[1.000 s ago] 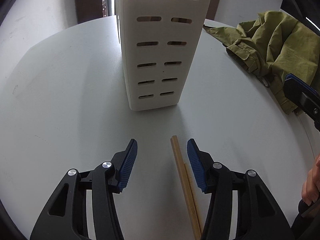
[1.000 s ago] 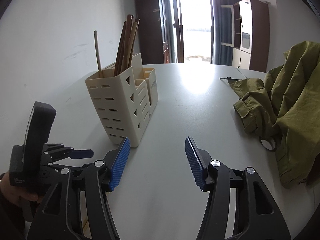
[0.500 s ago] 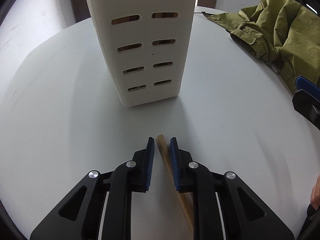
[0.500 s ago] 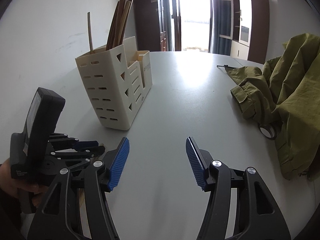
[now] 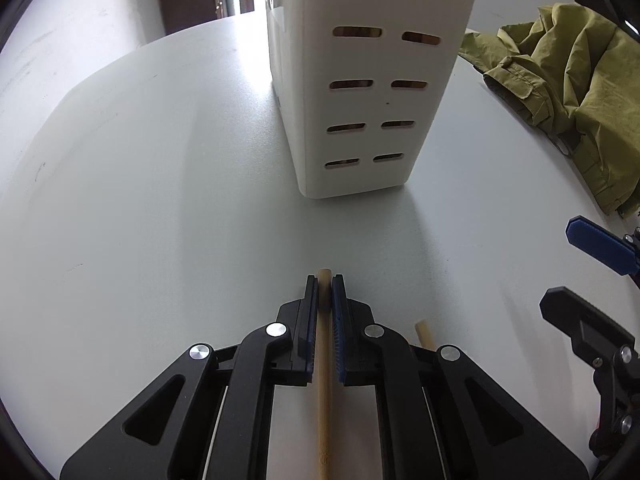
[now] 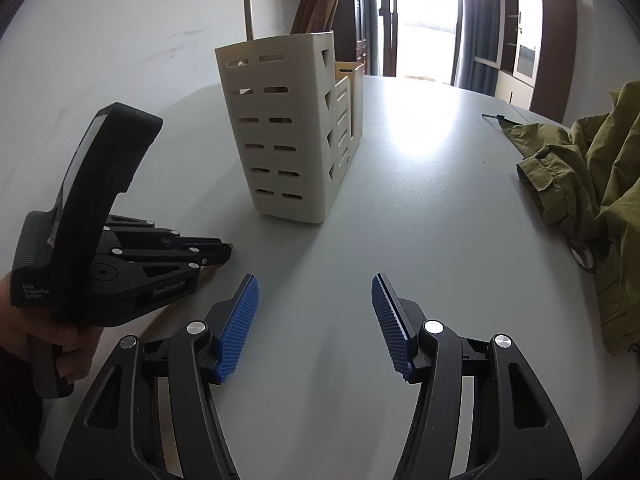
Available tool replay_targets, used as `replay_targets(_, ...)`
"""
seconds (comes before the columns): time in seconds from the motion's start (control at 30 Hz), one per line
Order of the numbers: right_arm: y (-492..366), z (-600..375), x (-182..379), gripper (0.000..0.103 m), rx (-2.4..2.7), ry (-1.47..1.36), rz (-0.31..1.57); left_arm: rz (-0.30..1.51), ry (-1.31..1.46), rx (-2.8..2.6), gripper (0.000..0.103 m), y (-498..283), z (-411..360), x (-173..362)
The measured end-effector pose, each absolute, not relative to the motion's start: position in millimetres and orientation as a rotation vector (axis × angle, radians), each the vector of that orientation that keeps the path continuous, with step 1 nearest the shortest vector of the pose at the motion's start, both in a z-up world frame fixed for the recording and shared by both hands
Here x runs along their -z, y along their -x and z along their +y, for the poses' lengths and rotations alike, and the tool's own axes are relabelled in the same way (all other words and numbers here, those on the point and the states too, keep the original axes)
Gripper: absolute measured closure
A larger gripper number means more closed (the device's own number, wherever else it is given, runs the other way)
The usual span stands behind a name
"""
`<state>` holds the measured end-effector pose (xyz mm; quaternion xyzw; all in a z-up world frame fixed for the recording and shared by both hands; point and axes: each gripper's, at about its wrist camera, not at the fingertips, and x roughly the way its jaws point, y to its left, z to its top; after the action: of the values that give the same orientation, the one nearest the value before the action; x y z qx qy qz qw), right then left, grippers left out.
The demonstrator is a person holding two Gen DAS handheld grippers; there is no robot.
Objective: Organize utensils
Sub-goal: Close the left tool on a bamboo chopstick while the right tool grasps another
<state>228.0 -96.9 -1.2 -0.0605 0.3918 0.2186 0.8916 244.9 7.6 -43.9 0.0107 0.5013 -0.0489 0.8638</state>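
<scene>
Item: left gripper point(image 5: 324, 292), whose jaws a second ago were standing wide apart with a pale wooden chopstick point(image 5: 323, 368) lying loose on the table between them, are now closing and pressing their blue pads against that chopstick, its blunt end poking just past the fingertips. The stick is now lining up along the gripper's axis rather than slanting across the gap as before. A second chopstick point(image 5: 424, 334) is lying on the white table point(image 5: 140, 200) just to the right of the gripper's linkage, partly hidden. Item: right gripper point(image 6: 316, 320), jaws standing apart with nothing between them, hovering over bare table beside the left tool. Item: cream slotted utensil holder point(image 5: 368, 80), standing upright ahead of the gripped stick, already holding several dark sticks and one pale one. Item: green jacket point(image 5: 568, 92), lying off to the right, apart from the work. Assessment: the pickup is likely secured; lifting and dropping the stick into the holder is probably following, with its partner still waiting on the table.
</scene>
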Motion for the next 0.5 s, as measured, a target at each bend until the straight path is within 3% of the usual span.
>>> replay_targets(0.5, -229.8, -53.6, 27.8, 0.045, -0.455, 0.222, 0.918, 1.064, 0.01, 0.084, 0.096, -247.9, 21.8, 43.4)
